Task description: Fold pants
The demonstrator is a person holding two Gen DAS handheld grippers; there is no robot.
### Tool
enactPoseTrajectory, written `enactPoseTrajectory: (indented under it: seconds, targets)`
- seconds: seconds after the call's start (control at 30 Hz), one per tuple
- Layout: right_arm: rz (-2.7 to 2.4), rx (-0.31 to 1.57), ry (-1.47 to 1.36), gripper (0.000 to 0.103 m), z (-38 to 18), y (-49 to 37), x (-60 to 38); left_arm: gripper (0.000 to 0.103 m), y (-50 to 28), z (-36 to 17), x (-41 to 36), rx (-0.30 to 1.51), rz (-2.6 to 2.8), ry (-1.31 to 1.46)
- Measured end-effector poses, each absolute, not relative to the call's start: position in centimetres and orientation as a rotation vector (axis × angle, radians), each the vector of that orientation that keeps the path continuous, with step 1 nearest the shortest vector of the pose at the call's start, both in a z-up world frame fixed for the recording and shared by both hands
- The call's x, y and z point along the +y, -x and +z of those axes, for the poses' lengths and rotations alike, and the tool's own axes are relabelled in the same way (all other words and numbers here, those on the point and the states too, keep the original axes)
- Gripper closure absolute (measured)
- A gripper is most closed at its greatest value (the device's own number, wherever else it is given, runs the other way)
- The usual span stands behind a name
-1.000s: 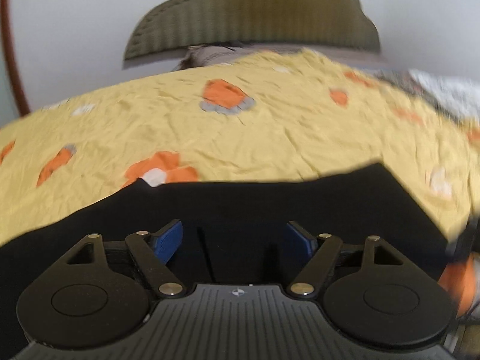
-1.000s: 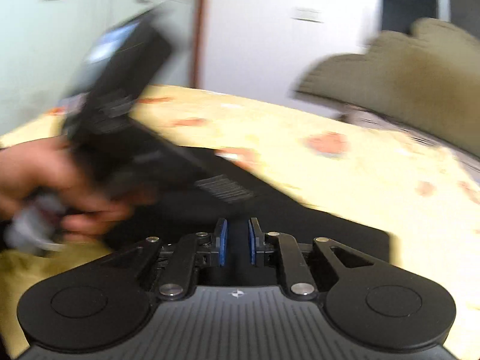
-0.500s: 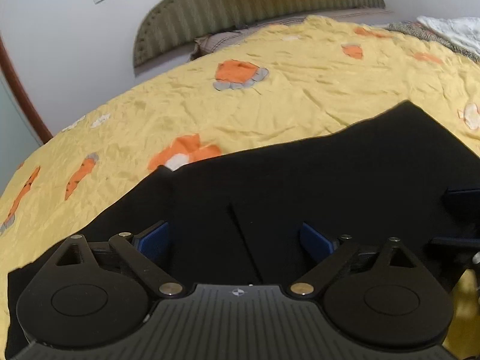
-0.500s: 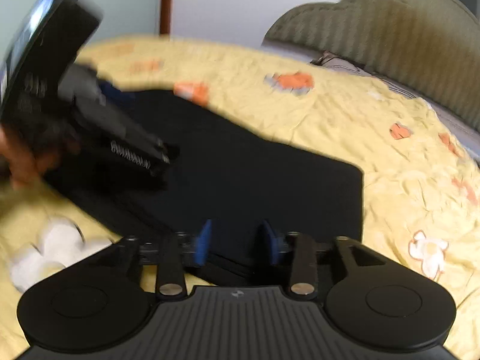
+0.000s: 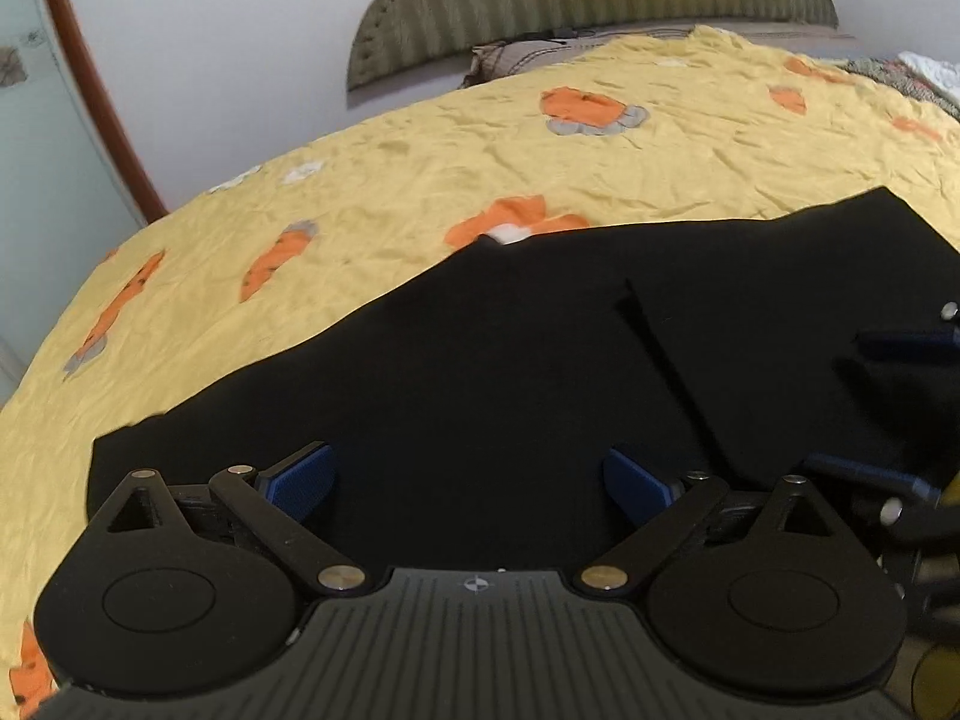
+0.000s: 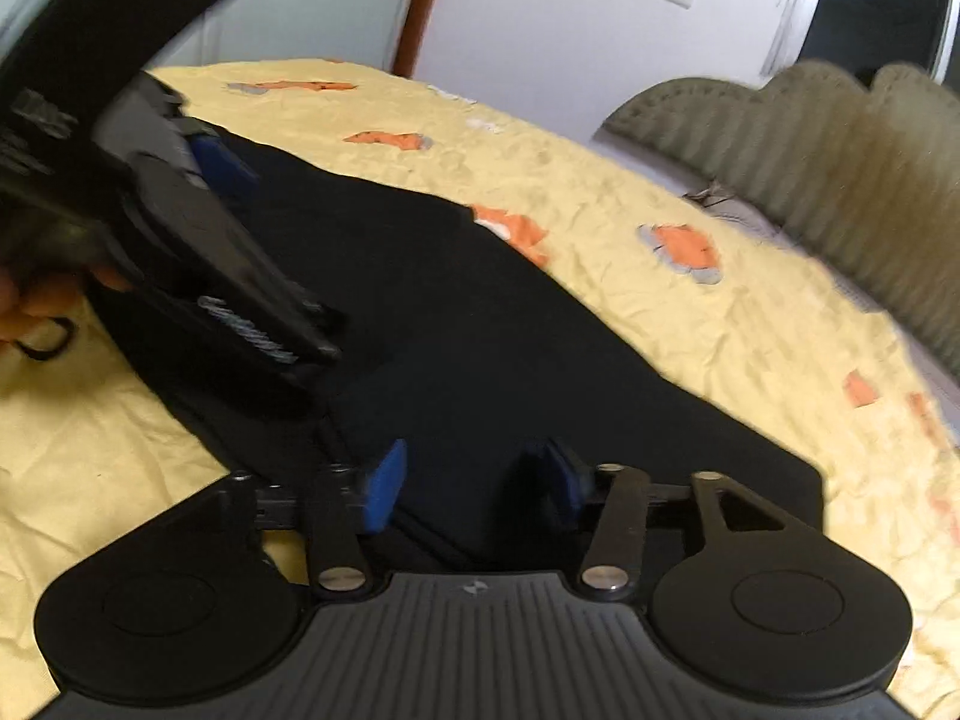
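Observation:
Black pants (image 5: 510,360) lie flat and folded on a yellow bedspread (image 5: 420,180); a fold edge runs down their right part. My left gripper (image 5: 468,480) is open just above the pants, holding nothing. My right gripper (image 6: 474,480) is open over the pants' near edge (image 6: 456,360), empty. The right gripper's blue fingers (image 5: 900,342) show at the right edge of the left wrist view. The left gripper's body (image 6: 150,210) shows blurred at the left of the right wrist view, held by a hand.
The yellow bedspread (image 6: 720,330) with orange carrot prints covers the bed on all sides of the pants. A padded olive headboard (image 5: 588,6) and white wall stand at the far side. A wooden door frame (image 5: 90,78) is at the left.
My right gripper has opened from nearly shut to wide. My left gripper has opened wider. Both have moved over the pants, and more of the flat pants shows now.

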State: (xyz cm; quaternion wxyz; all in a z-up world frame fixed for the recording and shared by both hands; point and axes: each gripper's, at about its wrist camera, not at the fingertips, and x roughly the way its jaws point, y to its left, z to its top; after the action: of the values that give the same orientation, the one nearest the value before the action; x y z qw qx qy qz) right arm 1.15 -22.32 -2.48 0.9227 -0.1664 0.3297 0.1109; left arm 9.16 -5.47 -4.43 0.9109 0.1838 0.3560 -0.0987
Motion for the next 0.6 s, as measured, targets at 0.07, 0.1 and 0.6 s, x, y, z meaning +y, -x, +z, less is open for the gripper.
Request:
enactPoseTrajectory:
  seconds: [0.07,0.1,0.6]
  targets:
    - [0.22,0.682,0.305,0.049,-2.1,-1.3,-22.5,0.004,-8.9,-4.2,-3.9,0.74,-0.179,-0.341]
    - [0.218,0.676,0.279,0.049,-1.7,-1.2,-22.7,0.003,-8.9,-4.1,-3.1,0.744,-0.167,-0.323]
    - [-0.013,0.676,-0.352,0.042,-1.7,-4.6,-43.4,0.003,-9.5,-2.2,-5.6,0.759,-0.305,-0.179]
